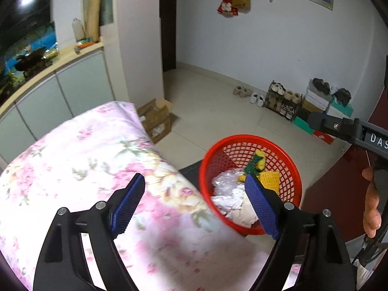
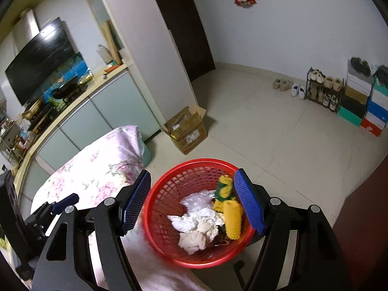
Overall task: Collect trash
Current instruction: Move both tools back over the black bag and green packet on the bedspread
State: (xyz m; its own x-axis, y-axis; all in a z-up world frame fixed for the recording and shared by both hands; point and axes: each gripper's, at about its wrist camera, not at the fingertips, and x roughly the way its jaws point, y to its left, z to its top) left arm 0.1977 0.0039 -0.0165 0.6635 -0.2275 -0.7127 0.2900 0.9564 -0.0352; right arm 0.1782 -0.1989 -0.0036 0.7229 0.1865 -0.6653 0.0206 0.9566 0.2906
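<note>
Left tool (image 1: 194, 203): blue-padded jaws spread wide, nothing between the pads; it hangs over the edge of the bed beside the basket, angled downward.
Right tool (image 2: 191, 201): jaws likewise apart and empty, aimed straight down into the basket; a release over the basket looks the likeliest reason for the wide stance.
Round red plastic mesh basket (image 2: 167, 184): sits low, just beside the bed's edge, mouth up; whether it touches the cover cannot be told. Placed close, probably so rubbish travels a short way.
Trash inside: crumpled white tissue and clear plastic wrap (image 2: 196, 218) heaped in the middle; a yellow sponge with green scouring side (image 2: 230, 208) lies against the right wall.
Bed with pink floral quilt (image 1: 80, 160): no loose litter visible on the part shown.
Person's hand (image 1: 371, 208): grips the right tool's handle, seen at the left view's edge.
Progress: judged late; the basket holds several pieces, and neither tool carries any.
</note>
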